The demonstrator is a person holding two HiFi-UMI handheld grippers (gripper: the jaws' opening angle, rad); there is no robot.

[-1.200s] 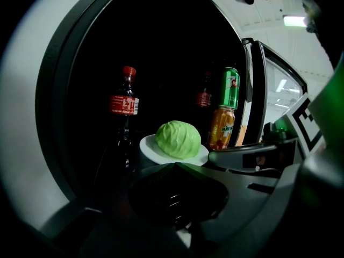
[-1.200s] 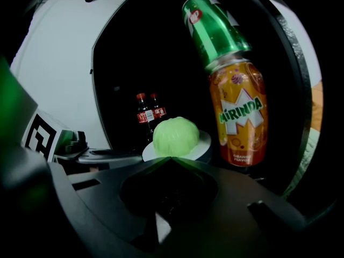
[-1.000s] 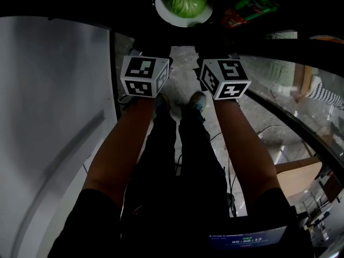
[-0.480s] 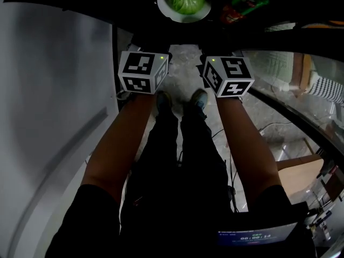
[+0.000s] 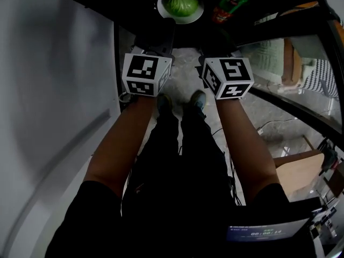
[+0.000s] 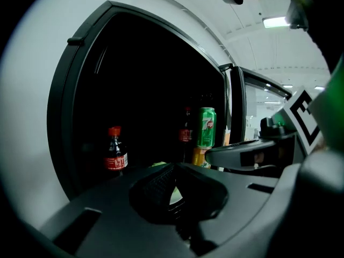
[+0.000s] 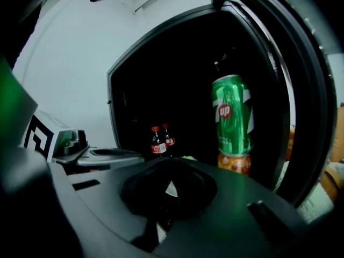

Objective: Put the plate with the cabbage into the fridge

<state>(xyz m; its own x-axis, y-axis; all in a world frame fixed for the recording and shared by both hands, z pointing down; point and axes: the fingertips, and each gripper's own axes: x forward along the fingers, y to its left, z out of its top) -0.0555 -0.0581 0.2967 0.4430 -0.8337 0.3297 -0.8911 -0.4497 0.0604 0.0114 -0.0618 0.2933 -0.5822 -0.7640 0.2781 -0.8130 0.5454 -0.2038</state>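
A white plate with a green cabbage rests on a dark shelf inside the open fridge, at the top of the head view. My left gripper reaches to the plate's near left rim and my right gripper to its near right rim. In the left gripper view the left gripper has its dark jaws closed around a pale sliver of plate. The right gripper shows the same white sliver between its jaws. Most of the plate is hidden under the gripper bodies there.
A cola bottle stands left of the plate. A green soda can sits on an orange can to the right. The white fridge door stands at my left, a glass door at my right.
In the head view the plate with the cabbage looks smaller and slightly farther up. Both marker cubes sit almost where they were.
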